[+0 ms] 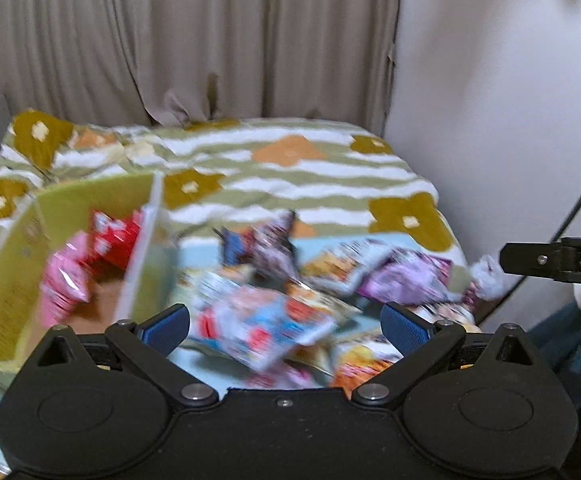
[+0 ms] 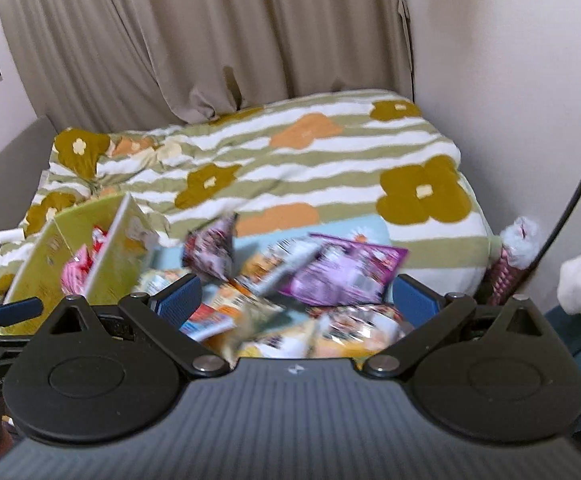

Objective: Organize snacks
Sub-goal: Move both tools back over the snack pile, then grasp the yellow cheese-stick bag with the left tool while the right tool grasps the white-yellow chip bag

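Right now my left gripper [image 1: 285, 326] has its jaws spread wide with nothing held; my right gripper [image 2: 294, 300] is equally wide and empty; both hang above the blurred snack packets [image 2: 330, 280] heaped on the bed [image 1: 290, 168]; the green box [image 1: 62, 216], at left, holds pink and red packs [image 1: 90, 256].

beige curtain [image 2: 210, 40] behind a flower-patterned bedspread [image 2: 290, 160], pale wall [image 2: 510, 80] beside.

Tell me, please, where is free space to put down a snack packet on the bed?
Free: the striped blanket behind the snack pile, toward the curtain, and the brown floor of the green box beside its pink and red packets. Crowded: the light-blue patch under the pile.
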The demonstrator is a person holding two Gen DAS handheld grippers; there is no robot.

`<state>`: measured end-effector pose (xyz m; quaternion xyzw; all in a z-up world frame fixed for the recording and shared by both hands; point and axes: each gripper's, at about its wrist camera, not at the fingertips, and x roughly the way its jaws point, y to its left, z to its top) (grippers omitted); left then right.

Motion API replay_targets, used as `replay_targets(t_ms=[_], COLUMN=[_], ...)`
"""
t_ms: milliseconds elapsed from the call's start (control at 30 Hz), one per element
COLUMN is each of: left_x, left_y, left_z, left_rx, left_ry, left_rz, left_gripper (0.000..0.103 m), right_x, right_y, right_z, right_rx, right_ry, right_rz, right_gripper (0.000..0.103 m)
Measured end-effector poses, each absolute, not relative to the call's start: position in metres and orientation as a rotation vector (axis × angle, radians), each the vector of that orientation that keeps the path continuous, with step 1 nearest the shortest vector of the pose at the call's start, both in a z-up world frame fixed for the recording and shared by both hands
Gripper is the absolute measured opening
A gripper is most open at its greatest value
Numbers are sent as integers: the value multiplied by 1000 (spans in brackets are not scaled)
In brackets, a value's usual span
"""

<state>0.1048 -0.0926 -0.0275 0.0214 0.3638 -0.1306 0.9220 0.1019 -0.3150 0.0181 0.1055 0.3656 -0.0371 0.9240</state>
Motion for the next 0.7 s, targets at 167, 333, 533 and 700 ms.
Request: replay_targets(t_ms=[167,333,533,700], left_x=[116,134,152,164], left_y=[-128,-151,-162,-169], left_z=[-61,-97,-125,-141], left_rx=[35,62,50,39], left_ry=[835,918,977,1019], left_rz=[-327,-358,-386,-398], left_gripper=[102,96,93,89], right_x=[103,116,132,140], right_y=[-344,-362,-367,-364], right_z=[-7,-35,-67,-82], right_rx=[250,304,344,332], right_ry=[806,862,921,952], right_rz=[-77,-90,-105,-110], right_gripper=[103,103,103,103])
